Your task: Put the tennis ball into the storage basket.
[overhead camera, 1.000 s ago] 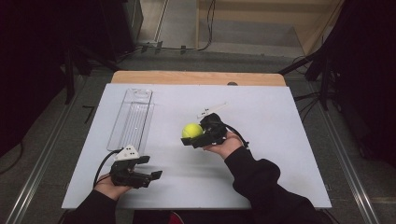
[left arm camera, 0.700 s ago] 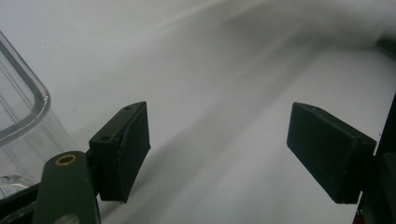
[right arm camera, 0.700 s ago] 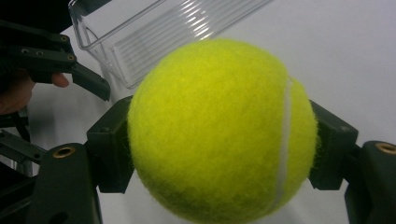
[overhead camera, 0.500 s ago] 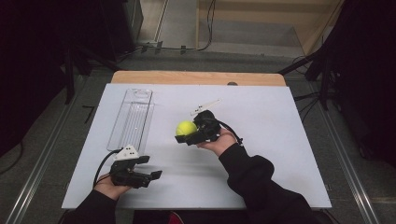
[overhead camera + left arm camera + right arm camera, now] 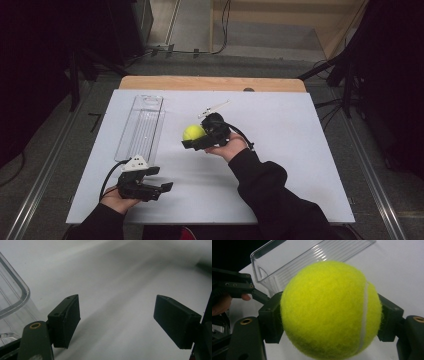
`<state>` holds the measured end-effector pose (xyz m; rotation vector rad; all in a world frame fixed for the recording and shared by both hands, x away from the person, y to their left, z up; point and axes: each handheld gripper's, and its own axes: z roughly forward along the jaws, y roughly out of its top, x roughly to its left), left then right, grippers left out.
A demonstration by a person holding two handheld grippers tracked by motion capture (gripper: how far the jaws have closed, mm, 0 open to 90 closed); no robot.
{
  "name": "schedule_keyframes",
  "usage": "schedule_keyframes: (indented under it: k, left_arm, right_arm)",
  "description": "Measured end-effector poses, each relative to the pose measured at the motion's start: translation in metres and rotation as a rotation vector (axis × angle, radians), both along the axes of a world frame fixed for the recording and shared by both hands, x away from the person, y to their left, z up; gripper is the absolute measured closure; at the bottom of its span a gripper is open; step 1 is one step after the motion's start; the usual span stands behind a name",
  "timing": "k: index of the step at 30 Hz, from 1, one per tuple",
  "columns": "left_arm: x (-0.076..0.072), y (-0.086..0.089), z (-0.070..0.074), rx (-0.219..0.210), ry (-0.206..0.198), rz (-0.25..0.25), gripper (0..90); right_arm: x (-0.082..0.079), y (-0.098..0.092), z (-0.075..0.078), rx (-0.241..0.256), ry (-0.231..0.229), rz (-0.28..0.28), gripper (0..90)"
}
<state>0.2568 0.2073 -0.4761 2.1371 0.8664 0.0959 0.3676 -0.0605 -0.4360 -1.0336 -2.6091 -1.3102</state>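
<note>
Clamped in my right claw (image 5: 192,139), the tennis ball (image 5: 193,132) rides above the white table (image 5: 280,150); my left claw (image 5: 157,180) idles open. Next, I judge, comes lowering it into the clear tray (image 5: 142,125).

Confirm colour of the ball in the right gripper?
Yellow-green tennis ball with a white seam, clearest in the right gripper view.

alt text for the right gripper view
A yellow tennis ball fills the frame, clamped between the right tool's two black jaws. Behind it a clear plastic tray lies on a white table.
</note>
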Motion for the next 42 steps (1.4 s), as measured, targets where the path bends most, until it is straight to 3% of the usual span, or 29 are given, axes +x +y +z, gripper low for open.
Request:
schedule_keyframes:
  k: [14,42]
  left_arm:
    - [0.0,0.0,0.0,-0.002,0.0,-0.002,22.1]
    - [0.0,0.0,0.0,0.0,-0.003,0.004,22.1]
  right_arm:
    - [0.009,0.024,0.013,0.007,-0.013,0.026,23.2]
    - [0.03,0.061,0.02,0.009,-0.001,0.042,23.2]
